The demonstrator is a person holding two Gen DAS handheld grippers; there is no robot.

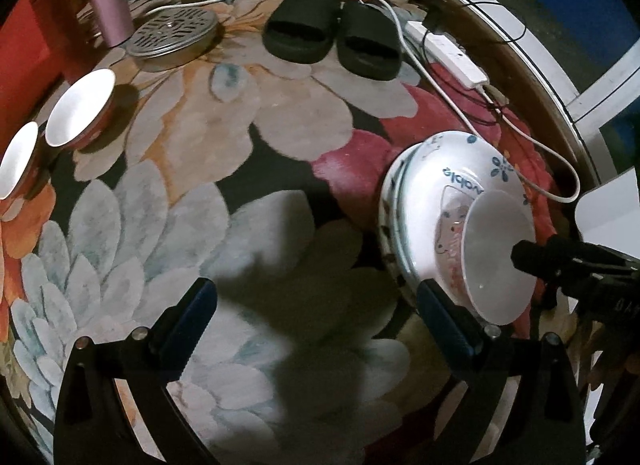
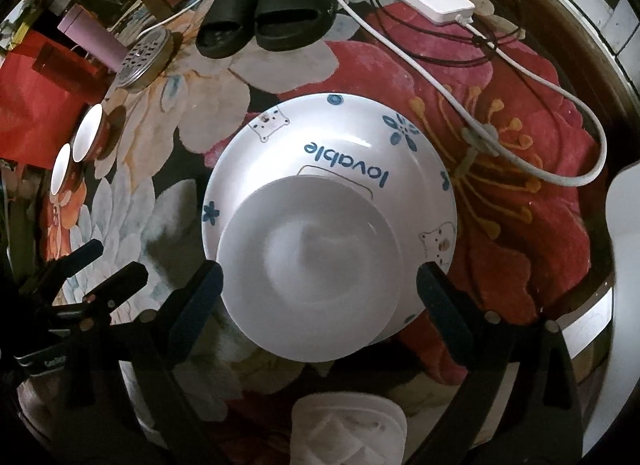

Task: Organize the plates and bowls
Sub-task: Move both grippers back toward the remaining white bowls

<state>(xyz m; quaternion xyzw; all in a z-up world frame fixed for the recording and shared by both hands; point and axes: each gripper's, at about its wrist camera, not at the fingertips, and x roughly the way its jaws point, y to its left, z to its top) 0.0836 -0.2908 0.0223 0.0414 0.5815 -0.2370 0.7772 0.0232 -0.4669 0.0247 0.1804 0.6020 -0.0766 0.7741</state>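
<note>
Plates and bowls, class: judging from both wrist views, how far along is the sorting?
Done: a plain white bowl sits on the stacked patterned plates. In hand: nothing; the left gripper and right gripper are both open. Left: two red bowls stand apart on the rug.

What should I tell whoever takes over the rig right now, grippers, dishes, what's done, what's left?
Left gripper: open, empty, over bare rug beside the stack.
Right gripper: open, straddling the white bowl, pads not pressing it.
Plates are stacked on the rug; the white bowl sits on the top plate.
Two red bowls stand side by side at far left, still loose.
Done: plate stack with one bowl on top.
Left: likely collect the red bowls.
</note>
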